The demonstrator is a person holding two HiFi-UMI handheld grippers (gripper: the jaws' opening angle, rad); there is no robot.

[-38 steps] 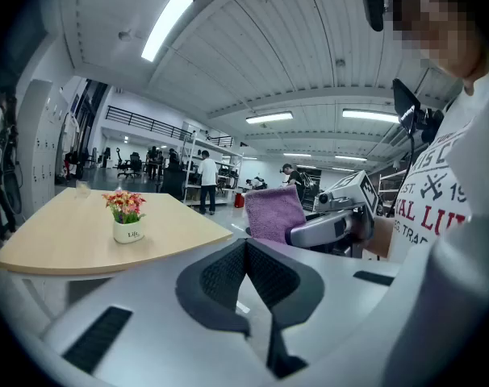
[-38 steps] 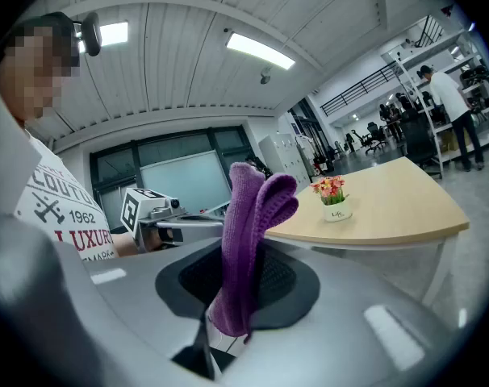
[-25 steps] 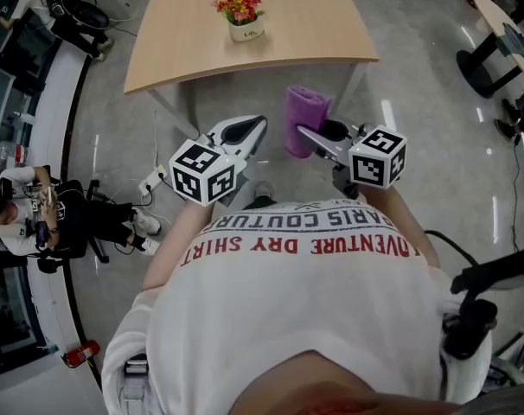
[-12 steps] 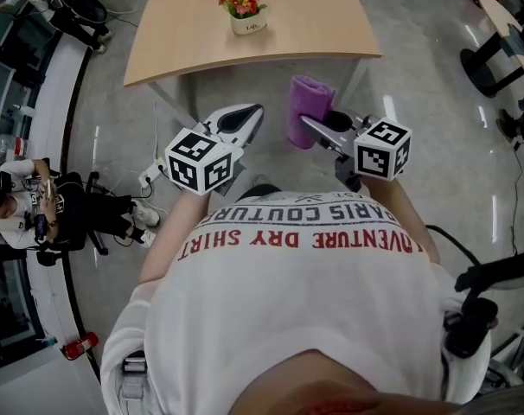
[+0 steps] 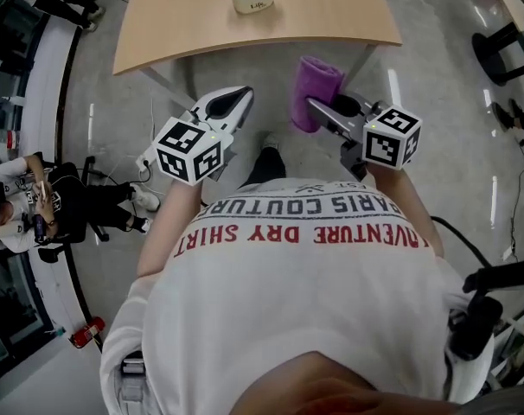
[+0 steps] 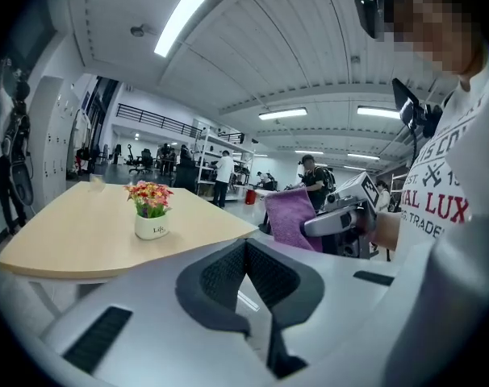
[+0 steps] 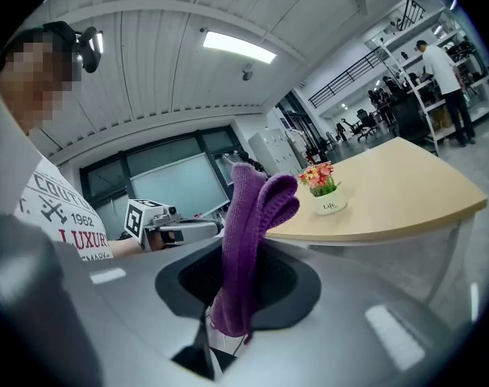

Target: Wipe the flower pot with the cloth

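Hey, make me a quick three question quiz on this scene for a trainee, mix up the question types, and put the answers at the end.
1. True or false: the flower pot stands upright on the table.
2. Which gripper holds the purple cloth? A. the left gripper B. the right gripper C. neither
3. Fill in the blank: the left gripper's fingers are ____, with nothing between them.

Key: 1 true; 2 B; 3 shut.
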